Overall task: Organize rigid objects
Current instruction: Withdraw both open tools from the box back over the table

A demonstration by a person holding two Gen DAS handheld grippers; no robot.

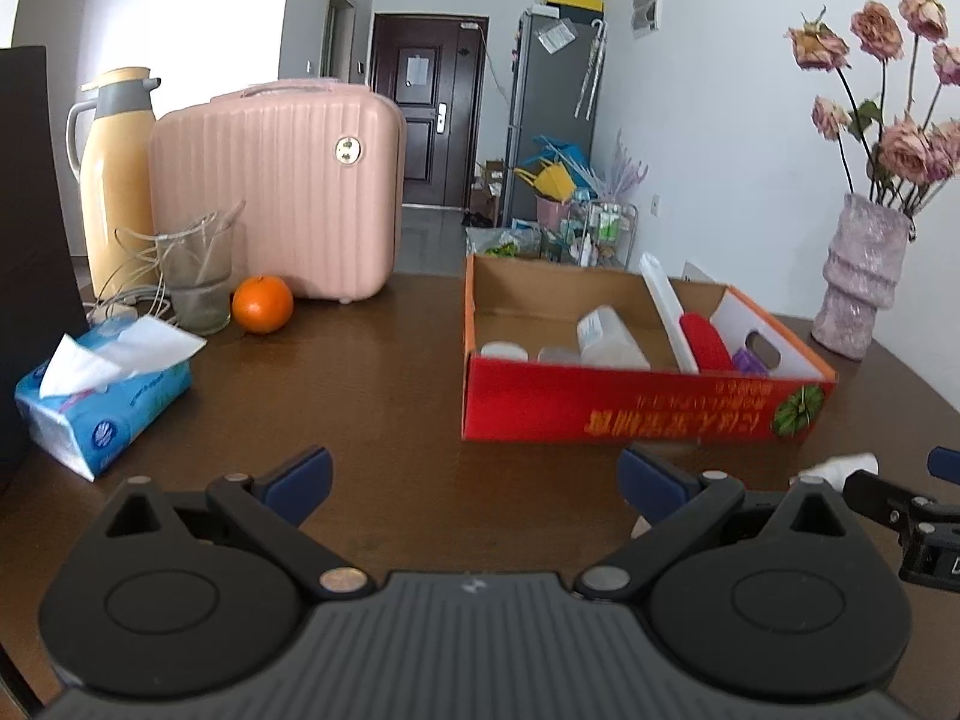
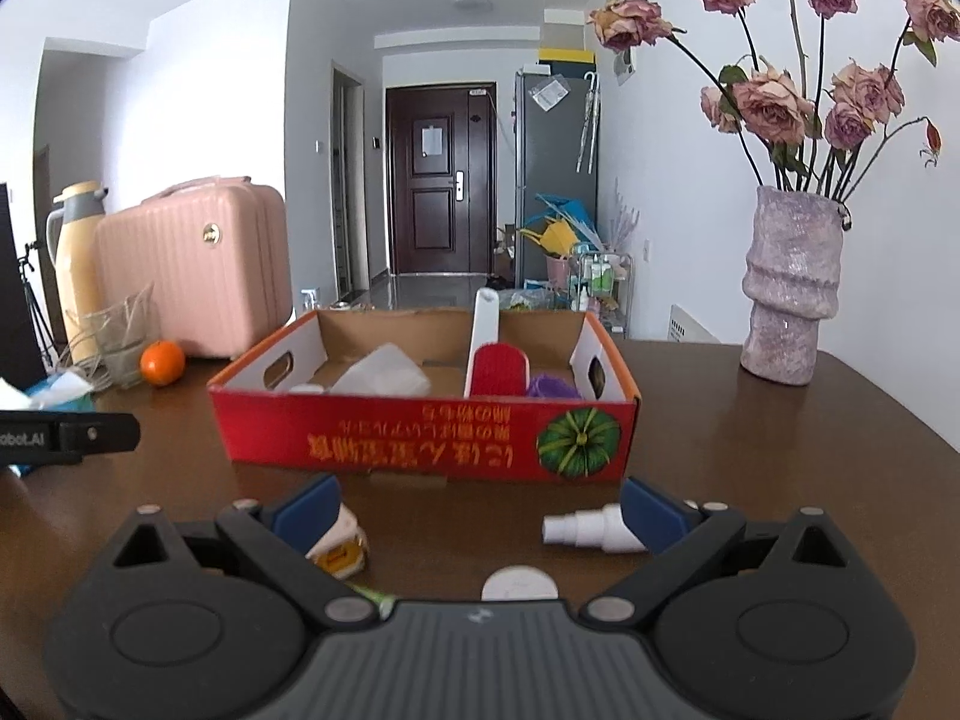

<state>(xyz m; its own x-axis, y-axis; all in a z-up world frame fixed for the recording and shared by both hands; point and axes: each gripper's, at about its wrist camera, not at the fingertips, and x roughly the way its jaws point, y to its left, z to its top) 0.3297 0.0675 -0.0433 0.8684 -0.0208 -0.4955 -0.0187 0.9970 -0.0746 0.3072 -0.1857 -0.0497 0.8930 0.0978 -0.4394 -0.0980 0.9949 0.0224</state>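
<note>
Nearest the right claw [image 2: 477, 507], which is spread wide and grasps nothing, three small things lie loose on the brown counter [image 2: 780, 480]: a white spray bottle [image 2: 591, 529] on its side just beside the right fingertip, a small pale container with a yellow label [image 2: 341, 546] by the left fingertip, and a round white lid-like piece [image 2: 519, 585] close to the camera. A green scrap peeks out beside it; what it is cannot be told.

The left claw [image 1: 474, 477] is likewise released and empty, hovering over bare counter, with the other tool at its right edge.

Just beyond the loose items sits the red cardboard box [image 2: 420, 438], which already holds a white-handled red brush [image 2: 495, 354] leaning on the far wall, a translucent plastic bottle [image 1: 609, 339], a purple item [image 2: 552, 387] and a couple of small white jars [image 1: 504, 351].

So the sorting looks partly done: several rigid pieces are boxed, and at least three wait in front.

Farther off stand an orange [image 1: 262, 303], a tissue pack [image 1: 102, 396], a glass [image 1: 195, 279], a pink case [image 1: 276, 192], a yellow thermos [image 1: 114, 180] and a vase of dried roses [image 2: 789, 288].
</note>
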